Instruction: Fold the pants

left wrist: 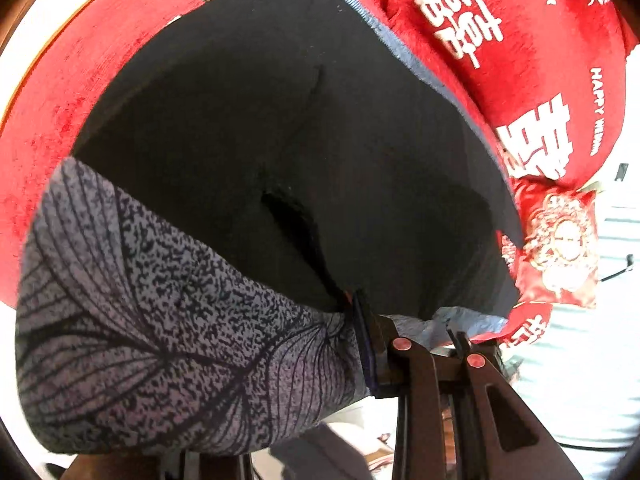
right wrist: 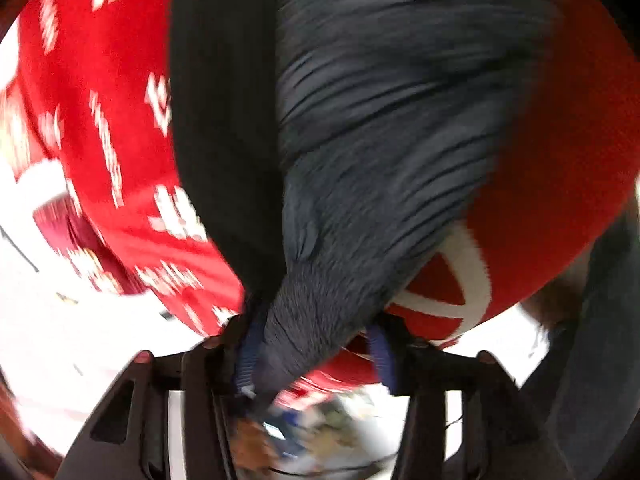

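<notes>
The pants (left wrist: 160,320) have a grey leaf-print outside and a black inside (left wrist: 300,120), and they lie spread over a red blanket (left wrist: 520,60). At the lower right of the left wrist view, my left gripper (left wrist: 410,328) is shut on a bunched edge of the pants, with pale fabric pinched between its fingers. The right wrist view is blurred. There the dark pants (right wrist: 380,140) draw into a taut, ridged cone that runs down between the blue pads (right wrist: 248,360) of my right gripper (right wrist: 316,360), which is shut on the cloth.
The red blanket (right wrist: 112,120) carries white characters and lettering. A small red cushion with gold embroidery (left wrist: 560,240) lies at its right edge, beside a pale striped surface (left wrist: 580,380). A dark blurred shape (right wrist: 600,340) fills the right edge of the right wrist view.
</notes>
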Demonstrator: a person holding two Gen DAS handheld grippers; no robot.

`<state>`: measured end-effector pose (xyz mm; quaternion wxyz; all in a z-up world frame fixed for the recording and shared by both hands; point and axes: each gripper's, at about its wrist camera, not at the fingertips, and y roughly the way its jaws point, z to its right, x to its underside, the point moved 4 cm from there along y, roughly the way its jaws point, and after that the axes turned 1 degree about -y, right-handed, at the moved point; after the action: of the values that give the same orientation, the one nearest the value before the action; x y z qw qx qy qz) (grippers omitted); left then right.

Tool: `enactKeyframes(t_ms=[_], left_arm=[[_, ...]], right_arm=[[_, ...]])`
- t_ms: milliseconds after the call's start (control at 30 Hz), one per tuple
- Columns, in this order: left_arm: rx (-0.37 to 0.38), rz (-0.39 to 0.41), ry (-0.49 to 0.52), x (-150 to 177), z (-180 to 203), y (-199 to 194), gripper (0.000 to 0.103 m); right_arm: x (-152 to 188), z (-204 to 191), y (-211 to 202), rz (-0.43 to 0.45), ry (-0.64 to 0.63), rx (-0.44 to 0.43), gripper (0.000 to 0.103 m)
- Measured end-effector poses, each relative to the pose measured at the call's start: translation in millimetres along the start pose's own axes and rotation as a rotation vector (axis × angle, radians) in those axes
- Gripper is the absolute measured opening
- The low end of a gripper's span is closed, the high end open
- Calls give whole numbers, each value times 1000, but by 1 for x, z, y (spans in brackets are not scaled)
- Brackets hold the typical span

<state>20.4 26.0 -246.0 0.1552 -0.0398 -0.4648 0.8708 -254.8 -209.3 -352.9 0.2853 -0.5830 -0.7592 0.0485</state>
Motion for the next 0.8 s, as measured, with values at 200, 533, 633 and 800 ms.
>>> enactKeyframes(t_ms=[200,533,633,800], left_arm=[[-29,50,39,-8,19,-24,33],[-48,183,102,-87,81,-57,33],[-95,214,114,-125,95,-50,33],[-238,309,90,-192,93,-22,61]], right_arm=[[5,-69,-18,17,-147,76,7],[-68,-204,23,-158,-371,206,11],[-108,-228,55,-238,-411,290,11],[-174,-247,121,-354,-477,426,11]])
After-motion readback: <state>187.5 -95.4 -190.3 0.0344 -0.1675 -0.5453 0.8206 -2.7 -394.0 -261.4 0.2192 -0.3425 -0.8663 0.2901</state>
